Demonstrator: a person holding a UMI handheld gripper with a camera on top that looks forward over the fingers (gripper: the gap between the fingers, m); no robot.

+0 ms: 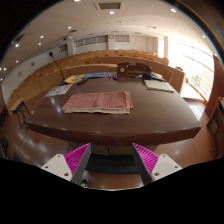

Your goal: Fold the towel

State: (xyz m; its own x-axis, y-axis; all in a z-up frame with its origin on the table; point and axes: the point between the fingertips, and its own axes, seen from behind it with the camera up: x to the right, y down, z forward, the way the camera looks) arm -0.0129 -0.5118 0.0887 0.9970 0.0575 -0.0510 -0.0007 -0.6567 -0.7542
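Observation:
A pink-red towel (98, 101) lies flat and folded on a dark brown wooden table (120, 125), well beyond my fingers. My gripper (111, 158) hovers before the table's near edge, open wide, with nothing between its magenta pads (77, 156). The towel sits a little left of the line between the fingers.
Papers (158, 85) lie on the table's far right and another sheet (59, 90) at its far left. Wooden desks and benches (50, 75) ring the room behind. Windows (200, 62) line the right wall. The floor shows below the table edge.

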